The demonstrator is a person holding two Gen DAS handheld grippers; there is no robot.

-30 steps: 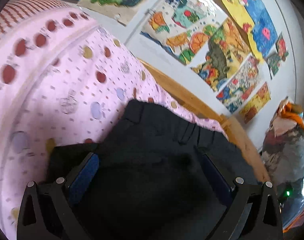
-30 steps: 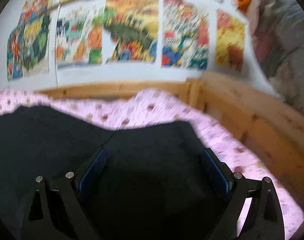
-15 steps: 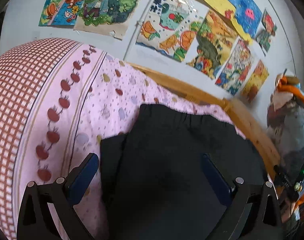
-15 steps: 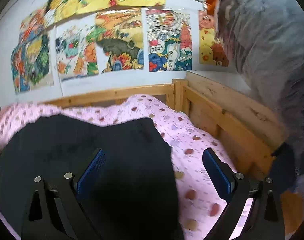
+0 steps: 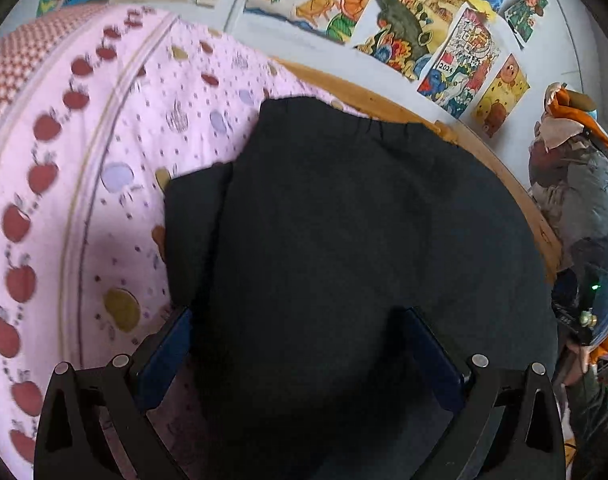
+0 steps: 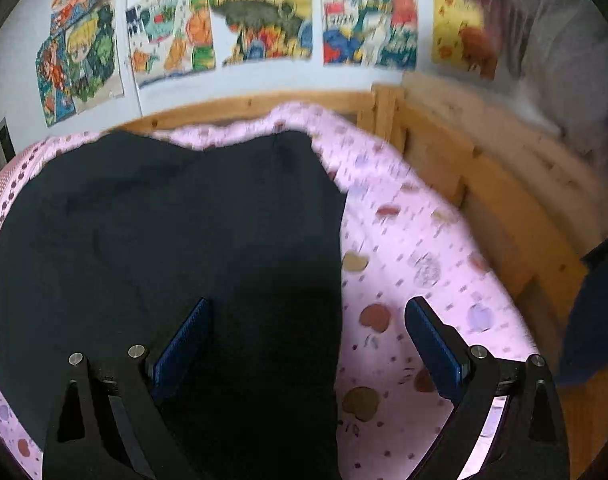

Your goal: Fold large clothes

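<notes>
One dark garment, two spread grippers

One pink bedsheet [image 5: 116,168] carries the black trousers [image 5: 343,240], waistband towards the postered wall [image 6: 264,80], length running back to the cameras. Only the right view shows the wooden bed frame [image 6: 483,184] corner. Left gripper [image 5: 300,344] and right gripper [image 6: 307,336] gape, empty.

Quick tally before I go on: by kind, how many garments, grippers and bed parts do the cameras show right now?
Dark garments: 1, the black garment lying on the bed
Grippers: 2, left gripper and right gripper, both open
Bedding: 1 pink sheet
Bed frames: 1 wooden bed frame
Total: 5
</notes>
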